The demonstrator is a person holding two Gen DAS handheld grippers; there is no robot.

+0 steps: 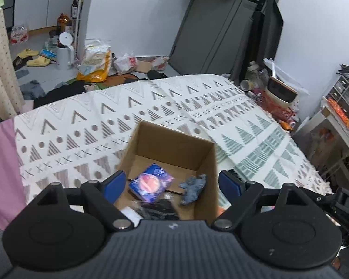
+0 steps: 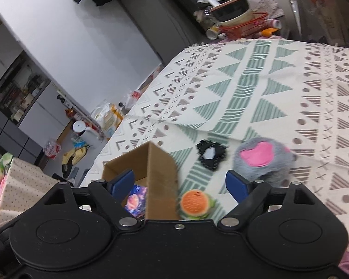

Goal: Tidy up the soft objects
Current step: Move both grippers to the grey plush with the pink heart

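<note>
An open cardboard box (image 1: pixel 204 162) stands on the patterned bedspread (image 1: pixel 86 127). Inside lie a blue packet with a pink planet print (image 1: pixel 151 182), a grey-blue plush (image 1: pixel 194 186) and a black wrapped item (image 1: pixel 160 207). My left gripper (image 1: pixel 172 183) hovers open above the box, empty. In the right wrist view the box (image 2: pixel 160 174) is at lower left. A burger plush (image 2: pixel 195 204), a black packet with a white patch (image 2: pixel 211 154) and a grey plush with a pink patch (image 2: pixel 263 160) lie on the spread. My right gripper (image 2: pixel 179 186) is open and empty above the box edge and the burger.
The bed's far edge drops to a cluttered floor with bags (image 1: pixel 95 62), yellow slippers (image 1: pixel 35 57) and a white jug (image 1: pixel 65 51). A red basket with bowls (image 2: pixel 242 23) sits beyond the bed. Shelving (image 1: pixel 342 107) stands at the right. A pink cloth (image 1: pixel 2 167) hangs at the left.
</note>
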